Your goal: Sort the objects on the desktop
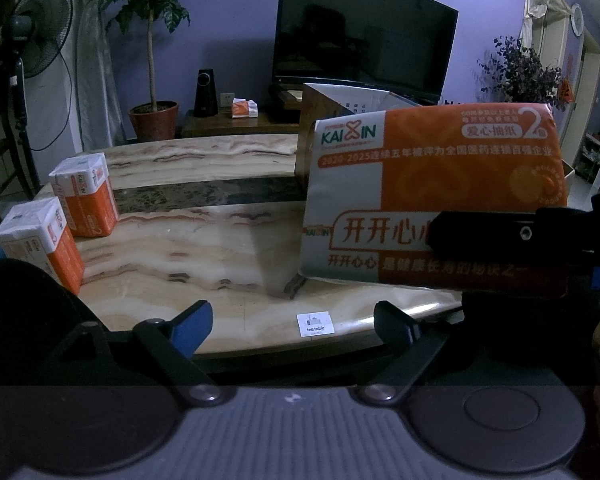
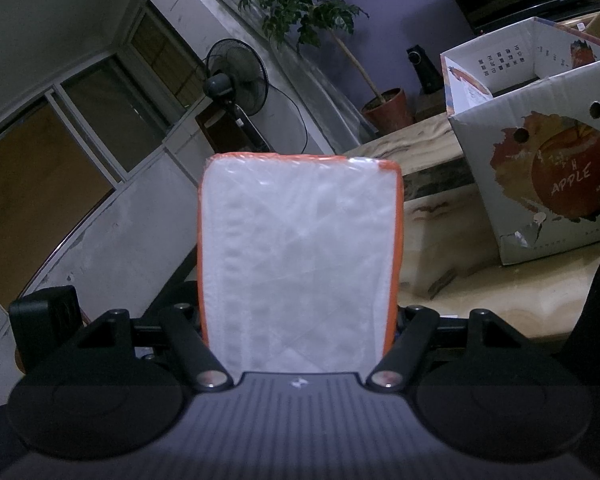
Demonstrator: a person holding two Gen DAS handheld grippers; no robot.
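Clamping tissue pack (image 2: 300, 264) in R gripper (image 2: 300, 332) above table (image 1: 220, 248); L gripper (image 1: 296, 320) wide open, empty.

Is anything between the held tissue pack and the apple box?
Nothing visible. The right gripper holds the tissue pack in the air, and only bare table lies between it and the open apple box.

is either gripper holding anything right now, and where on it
The right gripper clamps a tissue pack across its two orange sides, near the lower end. The left gripper is open and holds nothing.
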